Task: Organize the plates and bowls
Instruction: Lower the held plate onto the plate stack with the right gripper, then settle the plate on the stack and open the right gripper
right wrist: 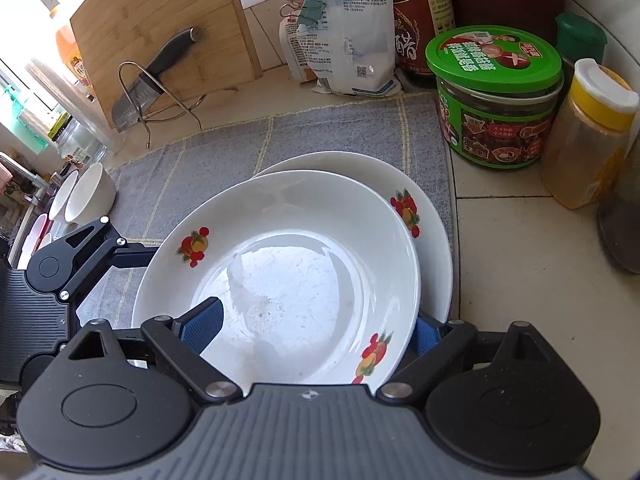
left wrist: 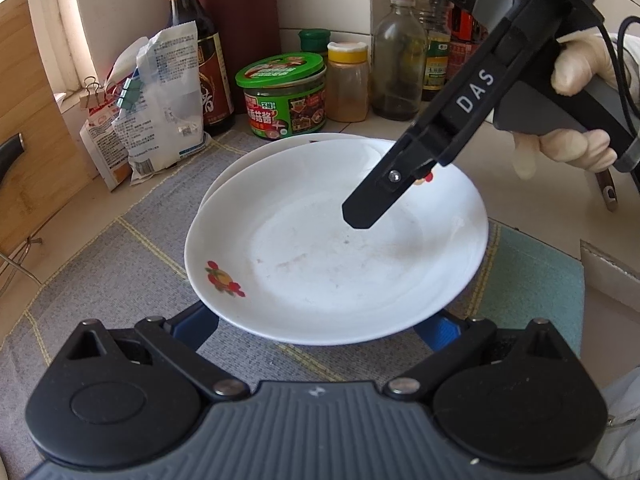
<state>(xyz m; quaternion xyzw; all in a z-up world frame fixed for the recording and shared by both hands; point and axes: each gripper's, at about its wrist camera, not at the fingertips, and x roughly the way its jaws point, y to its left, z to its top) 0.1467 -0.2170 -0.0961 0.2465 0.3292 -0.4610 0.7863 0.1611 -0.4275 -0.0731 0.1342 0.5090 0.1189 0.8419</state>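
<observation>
Plates are the matter here: the upper plate (right wrist: 288, 276) lies on a lower plate (right wrist: 430, 240), shifted a little off its centre, both on the grey mat (right wrist: 224, 148) of the surface. The right hand-held gripper (right wrist: 316, 330) has its jaws spread wide across the near rim of the upper plate, one finger inside the dish and one outside, and does not clench it. The left hand-held gripper (left wrist: 320, 326) reaches under the plate's near edge; its fingertips are hidden, so its state cannot be told. Probably both stay close to straighten the pile. Small bowls (right wrist: 86, 194) wait far left of the right hand-held gripper.
</observation>
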